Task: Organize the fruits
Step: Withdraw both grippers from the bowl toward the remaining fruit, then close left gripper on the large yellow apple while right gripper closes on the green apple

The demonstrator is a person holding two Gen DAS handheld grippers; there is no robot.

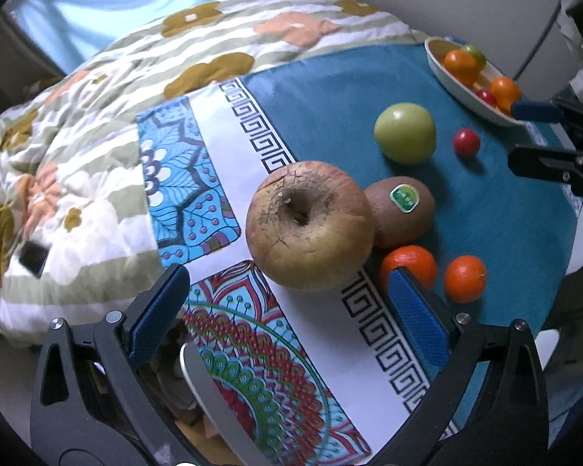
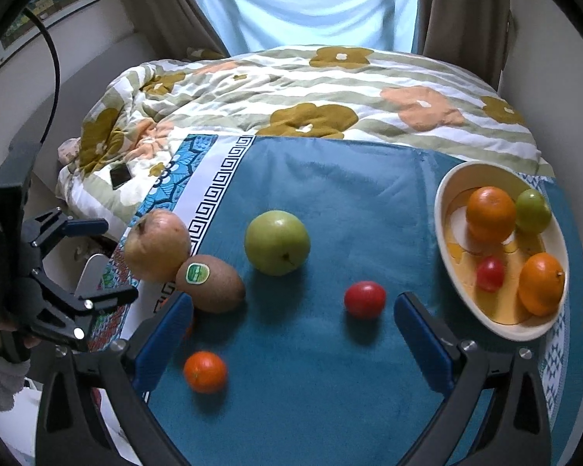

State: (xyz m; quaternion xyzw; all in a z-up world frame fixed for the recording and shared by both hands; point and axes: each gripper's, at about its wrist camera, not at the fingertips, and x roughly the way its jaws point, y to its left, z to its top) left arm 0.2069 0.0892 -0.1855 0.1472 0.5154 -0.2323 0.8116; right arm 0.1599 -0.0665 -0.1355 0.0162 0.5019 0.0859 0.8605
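My left gripper (image 1: pixel 287 303) is open just short of a wrinkled brownish apple (image 1: pixel 309 225), which touches a kiwi (image 1: pixel 404 209) with a green sticker. Two small oranges (image 1: pixel 465 279) lie right of the left gripper's right finger. My right gripper (image 2: pixel 291 334) is open and empty above the teal cloth, with a red tomato (image 2: pixel 364 299) just ahead between its fingers. A green apple (image 2: pixel 276 242) sits mid-cloth. The cream bowl (image 2: pixel 443 209) at the right holds two oranges, a green fruit and a red tomato.
The patterned cloth (image 2: pixel 330 194) covers a small table beside a bed with a flowered quilt (image 2: pixel 311 89). A dark phone (image 2: pixel 119 175) lies on the quilt. A cable (image 2: pixel 54 62) hangs at the left, and a curtained window is behind.
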